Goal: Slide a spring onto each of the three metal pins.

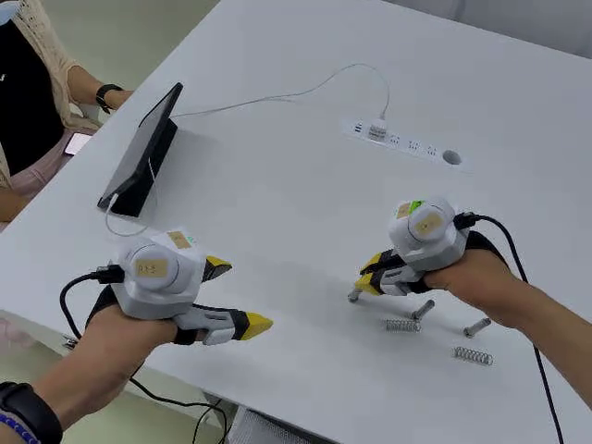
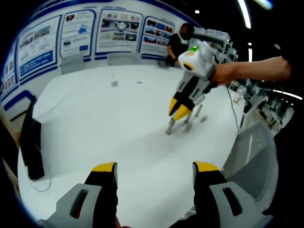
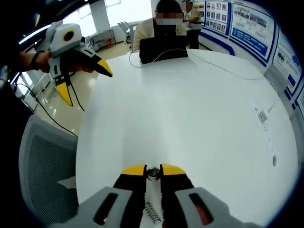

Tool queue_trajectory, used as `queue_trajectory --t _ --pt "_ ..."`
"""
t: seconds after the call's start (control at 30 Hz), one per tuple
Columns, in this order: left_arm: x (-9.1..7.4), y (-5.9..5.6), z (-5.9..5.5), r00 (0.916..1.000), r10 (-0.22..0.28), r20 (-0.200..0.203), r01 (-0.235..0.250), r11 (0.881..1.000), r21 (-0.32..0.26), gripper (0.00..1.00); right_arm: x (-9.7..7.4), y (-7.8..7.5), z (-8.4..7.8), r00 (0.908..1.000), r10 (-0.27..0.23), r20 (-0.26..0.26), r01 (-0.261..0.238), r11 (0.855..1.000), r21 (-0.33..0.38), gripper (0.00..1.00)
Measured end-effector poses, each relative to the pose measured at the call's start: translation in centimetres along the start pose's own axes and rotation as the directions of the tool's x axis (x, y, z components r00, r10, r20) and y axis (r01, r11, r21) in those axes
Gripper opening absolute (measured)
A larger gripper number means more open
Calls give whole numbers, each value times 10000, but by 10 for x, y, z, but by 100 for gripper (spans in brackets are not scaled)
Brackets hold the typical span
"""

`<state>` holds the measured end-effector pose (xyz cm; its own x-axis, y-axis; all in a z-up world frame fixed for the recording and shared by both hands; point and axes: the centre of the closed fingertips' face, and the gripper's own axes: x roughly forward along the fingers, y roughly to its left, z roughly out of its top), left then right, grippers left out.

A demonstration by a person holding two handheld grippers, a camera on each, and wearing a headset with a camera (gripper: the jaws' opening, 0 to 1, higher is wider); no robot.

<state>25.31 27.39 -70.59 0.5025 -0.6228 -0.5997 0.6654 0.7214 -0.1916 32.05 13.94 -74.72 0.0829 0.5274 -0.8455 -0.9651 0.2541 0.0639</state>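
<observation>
My right gripper (image 1: 369,276) is shut on a metal pin (image 1: 354,294), whose lower end touches the white table (image 1: 296,194). The right gripper view shows that pin (image 3: 153,174) end-on between the yellow tips, with a spring (image 3: 152,212) lying just below. Two more pins (image 1: 423,310) (image 1: 477,326) lie by the right hand, next to two springs (image 1: 402,325) (image 1: 473,355). My left gripper (image 1: 238,296) stands open and holds nothing near the front left edge. From the left gripper view its jaws (image 2: 154,168) face the right gripper (image 2: 180,111) and the held pin (image 2: 170,126).
A tablet on a stand (image 1: 143,153) sits at the far left, with a white cable running to a power strip (image 1: 398,139). A person sits at the table's far left corner (image 1: 37,83). The table's front edge (image 1: 305,407) runs close below both hands.
</observation>
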Motion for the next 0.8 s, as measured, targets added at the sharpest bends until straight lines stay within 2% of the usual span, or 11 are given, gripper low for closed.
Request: queue_trajectory --t 0.27,0.8 --pt "1 0 1 10000 5 -10 -5 10000 34 65 10 1 -5 9994 -163 -309 146 9984 -548 13" --pt "3 1 1 10000 27 8 -27 10000 -52 65 31 3 -18 9970 -161 -751 87 9952 -976 13"
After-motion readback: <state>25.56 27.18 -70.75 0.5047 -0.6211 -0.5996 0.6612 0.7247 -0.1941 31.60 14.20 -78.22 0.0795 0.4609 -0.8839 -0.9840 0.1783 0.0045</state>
